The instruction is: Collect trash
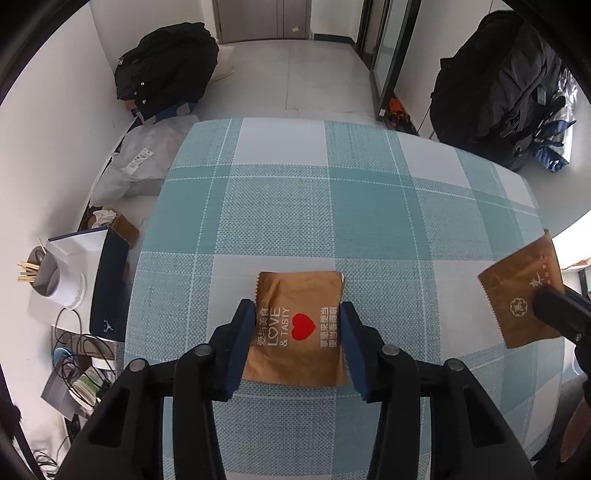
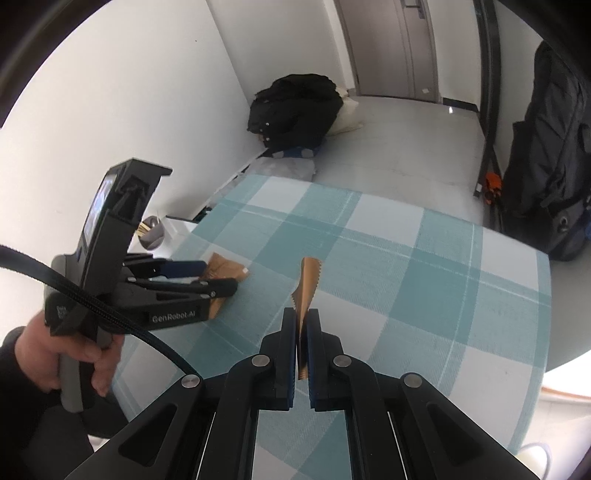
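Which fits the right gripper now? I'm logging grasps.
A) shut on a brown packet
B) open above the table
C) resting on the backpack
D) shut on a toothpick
A: the right gripper has its jaws pressed against a brown packet held edge-on, lifted above the checked tablecloth.

We see a table [image 1: 369, 206] under a teal and white check cloth. Past its far left corner, a black jacket [image 1: 166, 62] is heaped on the floor against the wall, with a white plastic bag [image 1: 136, 166] lying nearer, close to the table's corner. By the table's left edge stands a grey cup [image 1: 44, 273] of wooden sticks [image 1: 27, 271] on a white box [image 1: 79, 243], and nearer us a tangle of cables [image 1: 77, 350]. A black backpack [image 1: 502, 85] leans by the far right corner, near a closed door [image 1: 262, 18]
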{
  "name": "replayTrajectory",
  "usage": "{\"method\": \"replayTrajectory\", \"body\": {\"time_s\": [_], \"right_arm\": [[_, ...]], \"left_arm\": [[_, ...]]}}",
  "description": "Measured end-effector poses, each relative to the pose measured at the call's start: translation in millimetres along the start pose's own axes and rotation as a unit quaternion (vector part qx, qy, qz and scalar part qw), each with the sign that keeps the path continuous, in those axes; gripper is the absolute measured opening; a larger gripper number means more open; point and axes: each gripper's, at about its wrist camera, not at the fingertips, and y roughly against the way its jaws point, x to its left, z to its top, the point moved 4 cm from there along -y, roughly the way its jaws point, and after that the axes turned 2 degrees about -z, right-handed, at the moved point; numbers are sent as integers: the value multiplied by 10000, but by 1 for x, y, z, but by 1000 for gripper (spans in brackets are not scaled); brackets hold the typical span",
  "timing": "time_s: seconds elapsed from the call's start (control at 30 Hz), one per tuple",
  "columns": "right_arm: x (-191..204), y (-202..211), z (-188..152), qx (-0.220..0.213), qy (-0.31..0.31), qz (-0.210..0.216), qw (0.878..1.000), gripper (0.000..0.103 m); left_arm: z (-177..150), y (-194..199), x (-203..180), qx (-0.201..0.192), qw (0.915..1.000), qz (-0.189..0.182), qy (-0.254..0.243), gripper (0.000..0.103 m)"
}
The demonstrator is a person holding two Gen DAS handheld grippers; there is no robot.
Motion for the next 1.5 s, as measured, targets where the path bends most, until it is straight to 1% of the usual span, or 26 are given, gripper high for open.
{"method": "replayTrajectory", "body": {"time_s": [0.17,0.27,0.43,0.47,0.5,0.53,0.63,0.73,0.77,0.8,0.93,0.97,1.0,1.03,1.07,1.1,1.13,1.17,1.2,1.23,1.27,1.37,1.4,1.43,1.47,1.5], "right_arm": [[-4,-1,2,-12,-46,-40,10000,4],[-7,0,3,-29,-94,-57,9999,4],[-10,5,2,-66,-150,-79,9998,4],[-10,6,3,-83,-151,-79,9998,4],[-10,8,2,-107,-153,-78,9998,4],[-11,9,2,-114,-156,-86,9998,4],[-11,11,1,-133,-173,-96,9997,4],[-12,12,-2,-127,-191,-119,9997,4],[-12,13,-4,-123,-205,-124,9996,4],[-13,13,-4,-120,-212,-135,9996,4],[-13,18,-7,-159,-210,-171,9995,4],[-13,19,-8,-168,-207,-173,9995,4],[-13,21,-9,-185,-204,-171,9995,4],[-13,22,-10,-201,-200,-172,9994,4],[-14,23,-11,-204,-206,-182,9994,4],[-15,23,-11,-202,-216,-178,9994,4],[-15,24,-12,-206,-228,-171,9994,4],[-16,25,-12,-210,-234,-173,9994,4],[-17,25,-13,-198,-240,-176,9994,4],[-17,25,-13,-190,-249,-170,9994,4],[-18,25,-13,-196,-248,-168,9994,4],[-21,27,-13,-201,-264,-167,9993,4],[-22,28,-13,-209,-275,-155,9993,4],[-22,27,-13,-207,-276,-159,9993,4],[-22,27,-12,-199,-279,-156,9993,4],[-22,27,-12,-199,-279,-141,9993,4]], "left_arm": [[2,0,0,29,10000,-62,64,39],[3,1,2,56,9996,-204,182,38],[2,2,3,55,9990,-336,297,36],[2,3,3,47,9990,-345,289,33],[2,5,2,25,9989,-371,274,26],[2,6,0,14,9988,-415,262,23],[-1,7,-2,5,9989,-414,217,23],[-4,6,-1,-8,9978,-583,304,21],[-5,5,-1,32,9974,-639,317,3],[-7,3,-1,110,9972,-660,324,0],[-9,9,-1,32,9967,-736,341,0],[-8,15,-1,-102,9963,-776,356,0],[-6,19,0,-210,9964,-735,360,0],[-5,23,2,-291,9971,-607,367,0],[-4,24,3,-279,9978,-482,350,5],[-3,23,3,-226,9983,-434,324,20],[-4,20,3,-162,9984,-459,279,32],[-4,17,2,-136,9987,-424,231,55],[-4,16,1,-185,9992,-308,191,64],[-4,14,0,-234,9994,-235,115,65],[-5,11,-2,-193,9996,-185,-6,66],[-8,-2,-10,35,9991,87,-408,67],[-10,-6,-10,114,9986,144,-504,75],[-10,-6,-10,42,9984,139,-540,82],[-11,-11,-10,225,9981,102,-568,92],[-11,-10,-9,172,9982,72,-576,93]]}}
